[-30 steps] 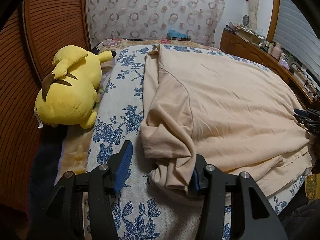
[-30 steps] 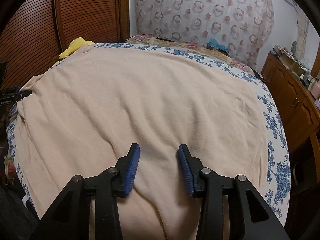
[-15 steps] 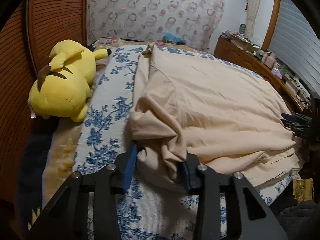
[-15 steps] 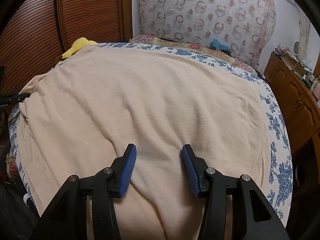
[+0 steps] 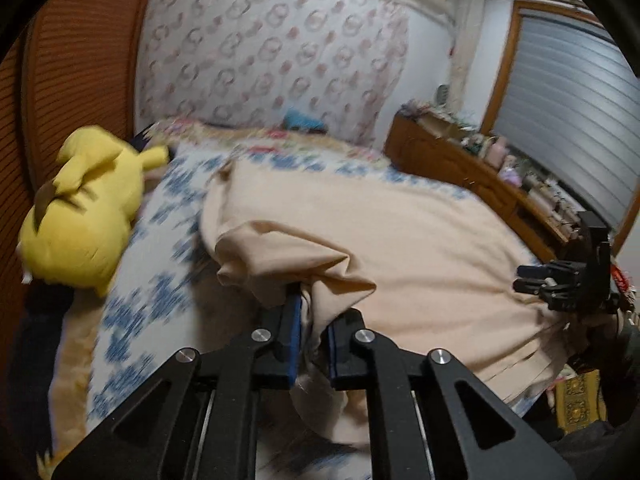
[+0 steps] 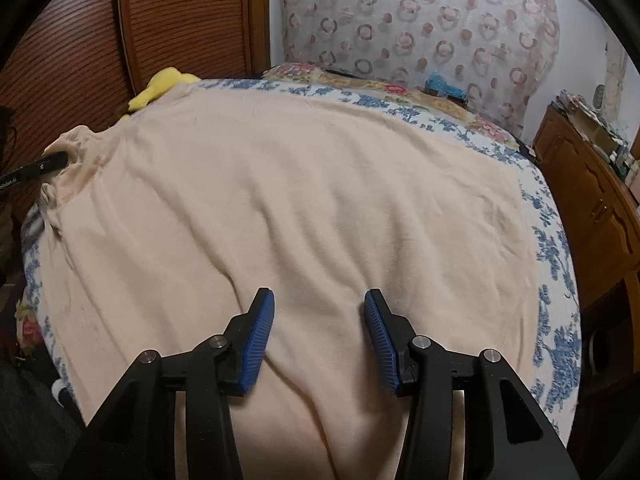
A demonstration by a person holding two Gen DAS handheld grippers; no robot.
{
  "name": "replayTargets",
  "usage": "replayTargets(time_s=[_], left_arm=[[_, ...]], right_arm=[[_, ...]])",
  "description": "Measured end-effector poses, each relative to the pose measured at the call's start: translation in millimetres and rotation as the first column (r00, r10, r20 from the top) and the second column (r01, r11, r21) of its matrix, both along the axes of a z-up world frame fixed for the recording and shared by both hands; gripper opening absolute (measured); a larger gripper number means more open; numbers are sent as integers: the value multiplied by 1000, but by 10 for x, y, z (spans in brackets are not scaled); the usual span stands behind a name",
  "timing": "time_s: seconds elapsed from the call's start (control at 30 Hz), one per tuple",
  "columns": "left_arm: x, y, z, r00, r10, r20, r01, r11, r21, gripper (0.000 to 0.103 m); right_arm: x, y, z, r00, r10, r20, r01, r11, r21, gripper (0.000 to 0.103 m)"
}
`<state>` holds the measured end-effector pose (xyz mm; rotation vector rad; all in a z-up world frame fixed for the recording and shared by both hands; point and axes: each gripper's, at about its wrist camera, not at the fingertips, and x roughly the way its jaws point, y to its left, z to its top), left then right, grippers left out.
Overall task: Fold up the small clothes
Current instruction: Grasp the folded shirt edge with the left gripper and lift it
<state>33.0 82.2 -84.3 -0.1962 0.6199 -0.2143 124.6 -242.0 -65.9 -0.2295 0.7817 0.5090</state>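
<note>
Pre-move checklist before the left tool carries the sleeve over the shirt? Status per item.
1. Left tool has the sleeve: ok, jaws closing with cloth bunched between them.
2. Right tool gripping the shirt: not ok, open above the cloth.
3. Shirt body flat: ok, light wrinkles only.
4. Plush toy clear of the shirt: ok, beside it.
5. Sleeve's lower end free: cannot tell, hidden below the tool.

The left gripper (image 5: 311, 334) is closing on a bunched fold of the beige shirt (image 5: 400, 248) spread over the floral bedspread (image 5: 136, 312), a yellow plush (image 5: 84, 216) lying left and the right gripper (image 5: 560, 284) at the shirt's far edge.
</note>
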Motion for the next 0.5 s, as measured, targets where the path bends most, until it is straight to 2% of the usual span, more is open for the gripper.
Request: replayTargets(time_s=[0.17, 0.33, 0.5], left_arm=[[256, -393, 238, 991, -115, 62, 117, 993, -19, 10], [515, -946, 456, 964, -239, 117, 242, 970, -18, 10], [677, -1466, 662, 928, -349, 133, 352, 936, 0, 10]], right_arm=[[-154, -240, 231, 997, -48, 53, 46, 998, 49, 50], [-325, -449, 338, 993, -80, 84, 75, 996, 53, 50], [-466, -599, 310, 991, -102, 86, 97, 994, 55, 49]])
